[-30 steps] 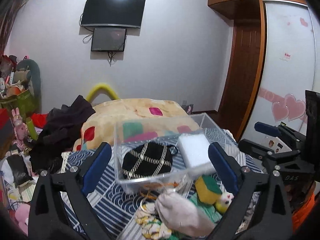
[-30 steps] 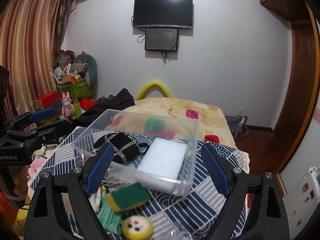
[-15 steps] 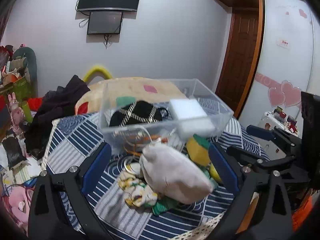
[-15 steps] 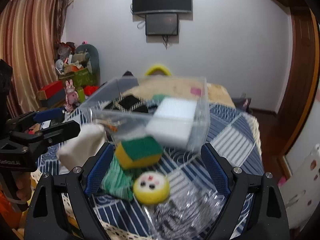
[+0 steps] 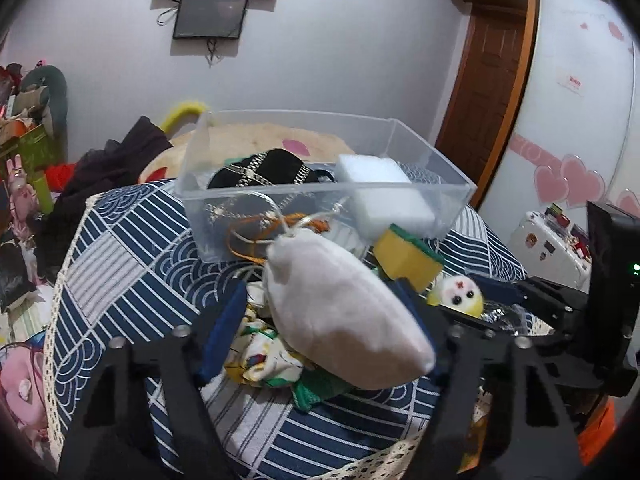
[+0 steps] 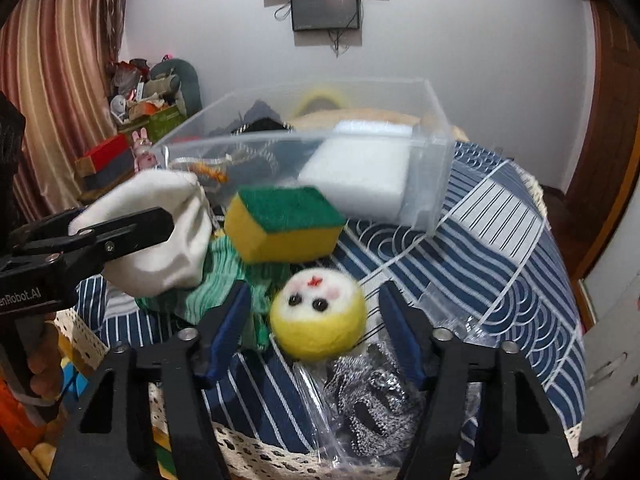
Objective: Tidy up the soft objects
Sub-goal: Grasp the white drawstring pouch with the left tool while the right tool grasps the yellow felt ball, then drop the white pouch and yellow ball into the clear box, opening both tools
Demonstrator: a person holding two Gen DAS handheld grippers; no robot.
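A white soft pouch [image 5: 340, 312] lies between the fingers of my left gripper [image 5: 320, 320], which stand open around it; it also shows in the right wrist view [image 6: 160, 232]. A yellow felt ball with a face [image 6: 318, 312] sits between the open fingers of my right gripper [image 6: 316, 320], and shows in the left wrist view [image 5: 456, 294]. A yellow-green sponge [image 6: 284, 222] rests behind it. The clear plastic box [image 5: 400, 192] holds a black chained pouch [image 5: 264, 172] and a white foam block [image 5: 380, 196].
A green cloth [image 6: 216, 284], a floral scrunchie [image 5: 260, 356] and a bag of silver scourers [image 6: 372, 404] lie on the blue patterned tablecloth [image 5: 132, 256]. A bed with clothes stands behind. The table's lace front edge [image 6: 256, 452] is close.
Both grippers have dropped and moved forward to the pile. The left now straddles the white pouch, the right straddles the yellow ball.
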